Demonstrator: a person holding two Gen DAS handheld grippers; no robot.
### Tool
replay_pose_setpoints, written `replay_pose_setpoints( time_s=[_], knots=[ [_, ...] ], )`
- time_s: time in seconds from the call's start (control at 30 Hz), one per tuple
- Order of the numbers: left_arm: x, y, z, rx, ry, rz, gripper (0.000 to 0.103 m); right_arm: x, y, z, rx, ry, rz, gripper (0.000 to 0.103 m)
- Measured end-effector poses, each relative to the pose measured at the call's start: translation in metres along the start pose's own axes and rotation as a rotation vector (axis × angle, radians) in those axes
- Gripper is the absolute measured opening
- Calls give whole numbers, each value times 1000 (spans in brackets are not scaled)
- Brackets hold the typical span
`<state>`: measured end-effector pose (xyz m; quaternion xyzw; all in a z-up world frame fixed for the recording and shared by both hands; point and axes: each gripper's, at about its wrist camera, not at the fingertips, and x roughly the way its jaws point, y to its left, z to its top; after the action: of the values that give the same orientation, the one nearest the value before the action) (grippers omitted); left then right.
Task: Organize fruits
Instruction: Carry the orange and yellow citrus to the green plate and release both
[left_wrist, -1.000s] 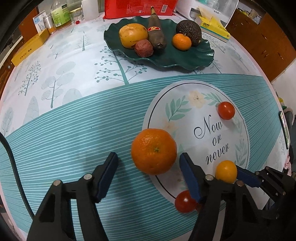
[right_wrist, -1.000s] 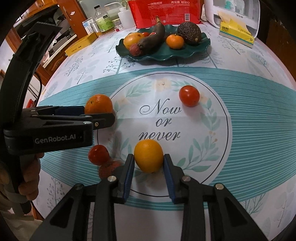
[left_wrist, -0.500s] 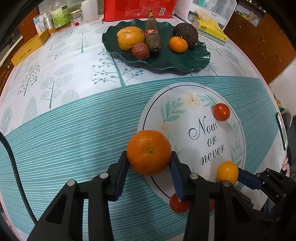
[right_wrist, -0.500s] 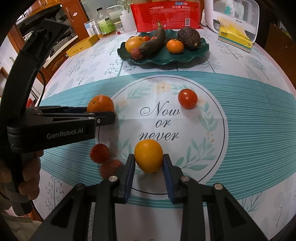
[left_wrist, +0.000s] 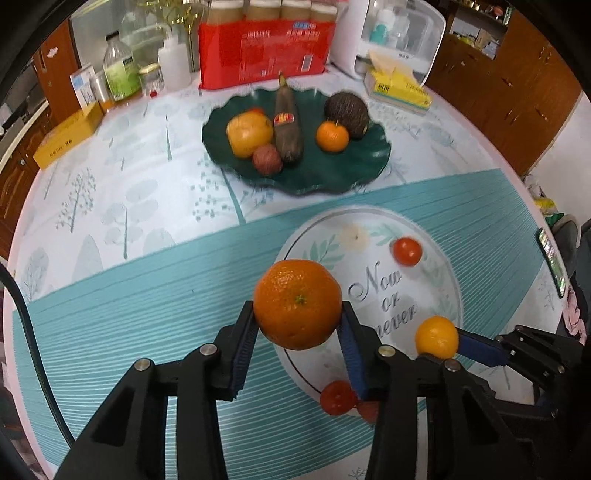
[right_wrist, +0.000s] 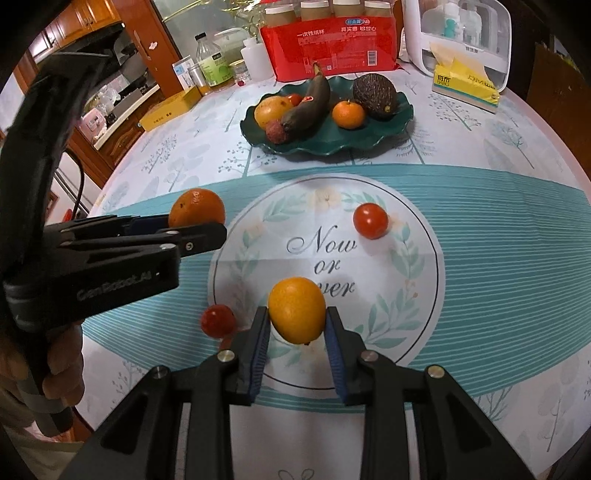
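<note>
**Two citrus fruits gripped, dish waiting at the back of the table**

A round table fills both views, covered by a printed cloth (right_wrist: 498, 229) with teal stripes and a central circle reading "Now or never". Bottles, a red package and a tissue box crowd the far edge at the top of the frame.

In the left wrist view we hold a large mandarin (left_wrist: 297, 303) at lower centre, the left gripper (left_wrist: 297, 328) clenched on its sides; its jaws have just been closing onto it. In the right wrist view, the right gripper (right_wrist: 297, 330) is clamped on a smaller yellow-orange citrus (right_wrist: 297, 309) at lower centre, and both fruits appear lifted clear of the cloth.

The green dish (right_wrist: 400, 122), upper centre, already carries a dark banana, an avocado, a small mandarin and other fruit. Still loose on the cloth are a cherry tomato (right_wrist: 370, 220) at centre right and another red fruit (right_wrist: 218, 320) at lower left.

We judge both citrus light and springy, with a dimpled skin that grips well (though round, so liable to roll out). Taking them across the widest middle, as now, seems safest. The tomatoes look smooth and thin-skinned, and would need a gentler squeeze.
</note>
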<state>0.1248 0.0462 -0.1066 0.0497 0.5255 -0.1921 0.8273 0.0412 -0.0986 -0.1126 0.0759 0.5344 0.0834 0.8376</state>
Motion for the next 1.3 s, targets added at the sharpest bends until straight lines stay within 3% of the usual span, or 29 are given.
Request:
replay_pose_setpoints(
  time_s=[0.23, 0.4, 0.63, 0.87, 1.1, 1.3],
  knots=[
    [-31, 4, 15, -12, -66, 11, 42, -15, -5, 33, -10, -28, 9, 30],
    [-51, 9, 40, -21, -90, 45, 42, -33, -6, 72, -43, -99, -1, 30],
    [-90, 9, 108, -21, -187, 150, 42, -77, -6, 144, -67, -242, -11, 30],
    [-119, -1, 176, -31, -269, 166, 42, -112, -5, 208, -115, -355, -57, 30],
    [-96, -3, 218, -42, -274, 207, 42, -89, -16, 236, -134, -313, -65, 30],
    [-39, 5, 223, -71, -201, 208, 42, -31, -34, 228, -105, -186, -52, 30]
  ],
)
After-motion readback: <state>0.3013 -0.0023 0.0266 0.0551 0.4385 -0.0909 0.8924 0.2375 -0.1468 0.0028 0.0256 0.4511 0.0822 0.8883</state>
